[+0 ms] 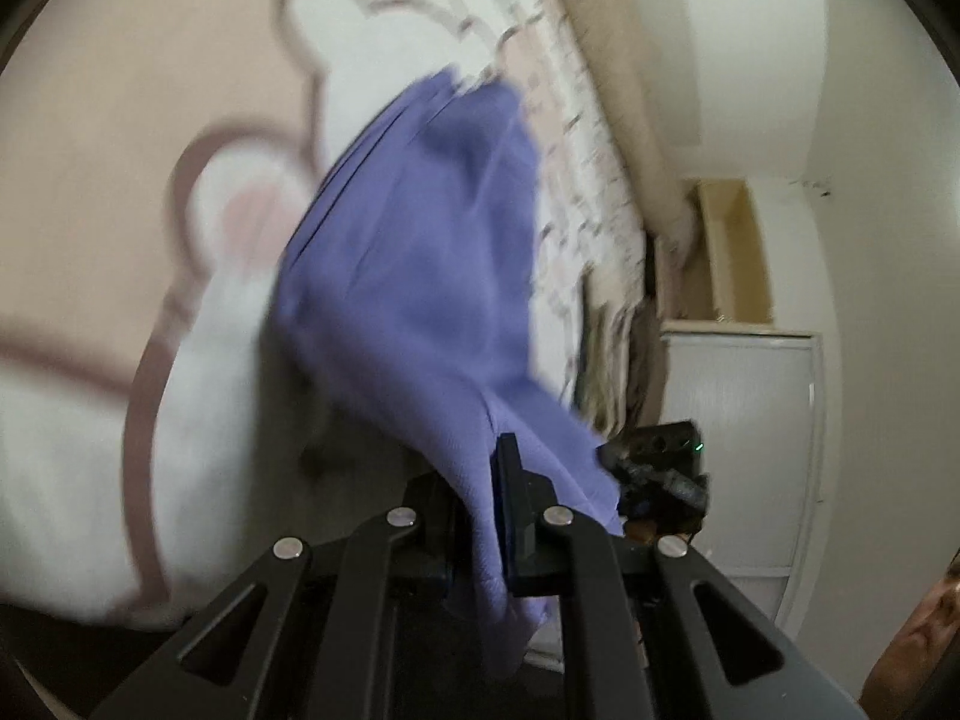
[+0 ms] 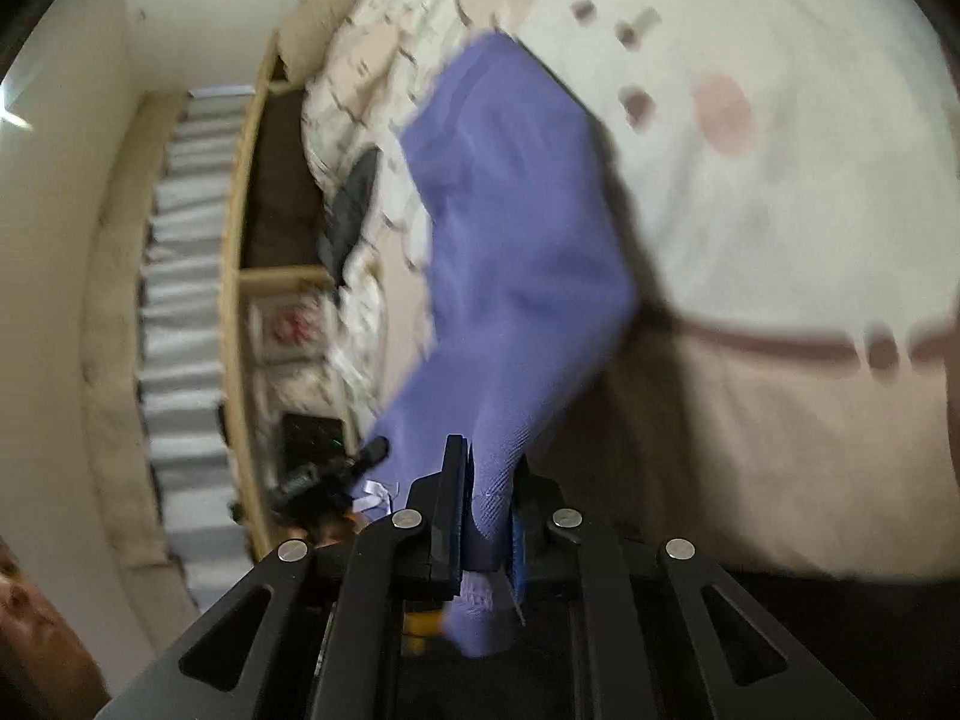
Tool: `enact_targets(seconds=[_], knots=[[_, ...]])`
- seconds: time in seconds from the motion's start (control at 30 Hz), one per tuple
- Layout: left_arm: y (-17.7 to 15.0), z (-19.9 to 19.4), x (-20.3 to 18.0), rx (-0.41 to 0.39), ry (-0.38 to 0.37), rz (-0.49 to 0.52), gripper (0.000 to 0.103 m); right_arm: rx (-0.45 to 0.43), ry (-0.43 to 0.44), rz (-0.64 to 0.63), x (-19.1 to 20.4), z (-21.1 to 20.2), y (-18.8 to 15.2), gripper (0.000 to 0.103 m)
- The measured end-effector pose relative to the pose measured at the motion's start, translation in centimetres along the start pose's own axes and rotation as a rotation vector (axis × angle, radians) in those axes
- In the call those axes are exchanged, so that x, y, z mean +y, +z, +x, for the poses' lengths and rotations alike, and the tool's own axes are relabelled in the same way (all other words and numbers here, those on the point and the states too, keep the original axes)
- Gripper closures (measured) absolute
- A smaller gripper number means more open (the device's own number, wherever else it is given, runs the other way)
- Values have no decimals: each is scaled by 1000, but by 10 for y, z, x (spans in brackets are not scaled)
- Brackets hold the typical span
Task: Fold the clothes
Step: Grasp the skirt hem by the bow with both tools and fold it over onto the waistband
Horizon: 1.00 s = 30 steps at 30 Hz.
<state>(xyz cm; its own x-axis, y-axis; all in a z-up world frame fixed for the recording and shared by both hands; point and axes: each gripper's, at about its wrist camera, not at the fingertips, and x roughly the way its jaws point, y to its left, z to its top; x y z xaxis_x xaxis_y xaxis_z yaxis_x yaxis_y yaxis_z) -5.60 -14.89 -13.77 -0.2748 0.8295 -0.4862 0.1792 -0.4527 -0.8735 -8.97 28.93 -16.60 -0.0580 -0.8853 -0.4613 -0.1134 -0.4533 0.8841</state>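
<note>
Left wrist view: the left gripper (image 1: 480,516) pinches an edge of the purple cloth (image 1: 414,276), which hangs above the bedspread (image 1: 90,150). The right gripper (image 2: 487,510) pinches another edge of the cloth (image 2: 516,240), which is blurred in both views.

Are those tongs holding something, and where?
Yes. Both the left tongs and right tongs pinch one purple garment at its near edge.

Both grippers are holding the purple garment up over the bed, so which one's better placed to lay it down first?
Hard to separate: the left gripper and right gripper each pinch an edge of the purple garment above the bedspread. Lowering both together looks safest.
</note>
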Motion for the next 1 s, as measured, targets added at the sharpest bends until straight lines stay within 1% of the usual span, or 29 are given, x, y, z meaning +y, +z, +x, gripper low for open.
enact_targets(seconds=[0.13, 0.23, 0.33, 0.4, 0.47, 0.6, 0.67, 0.7, 0.77, 0.8, 0.83, 0.87, 0.93, 0.97, 1.0], knots=[[29, 2, -16, -29, -21, 32, 92, -37, 10, -29, 15, 4, 25, 91], [56, 7, -24, -55, -45, 23, 92, -75, 23, -63, 31, 2, 45, 91], [85, 10, -29, -104, -86, 5, 92, -130, 36, -82, 43, -5, 72, 91], [103, 13, -27, -131, -124, -28, 92, -164, 42, -80, 45, -7, 91, 91], [121, 21, -22, -164, -124, -62, 92, -190, 41, -63, 42, -5, 108, 91], [148, 40, -4, -189, -121, -141, 92, -227, 25, 2, 27, 10, 147, 91], [157, 48, 9, -190, -105, -182, 92, -227, 9, 30, 19, 18, 161, 91], [162, 53, 18, -187, -99, -220, 92, -225, -15, 45, 13, 26, 168, 91], [165, 59, 33, -182, -109, -285, 92, -224, -55, 72, 1, 35, 178, 91], [166, 60, 41, -177, -129, -325, 92, -226, -62, 94, -4, 39, 181, 91], [166, 61, 45, -174, -139, -341, 90, -229, -61, 120, -10, 42, 184, 91], [167, 60, 46, -174, -142, -345, 88, -230, -44, 155, -17, 44, 186, 91], [169, 59, 46, -172, -146, -345, 86, -233, 3, 190, -24, 43, 188, 85], [170, 58, 45, -171, -155, -345, 84, -245, 25, 182, -22, 39, 187, 69], [170, 57, 44, -170, -164, -346, 79, -272, 33, 165, -18, 30, 186, 41]])
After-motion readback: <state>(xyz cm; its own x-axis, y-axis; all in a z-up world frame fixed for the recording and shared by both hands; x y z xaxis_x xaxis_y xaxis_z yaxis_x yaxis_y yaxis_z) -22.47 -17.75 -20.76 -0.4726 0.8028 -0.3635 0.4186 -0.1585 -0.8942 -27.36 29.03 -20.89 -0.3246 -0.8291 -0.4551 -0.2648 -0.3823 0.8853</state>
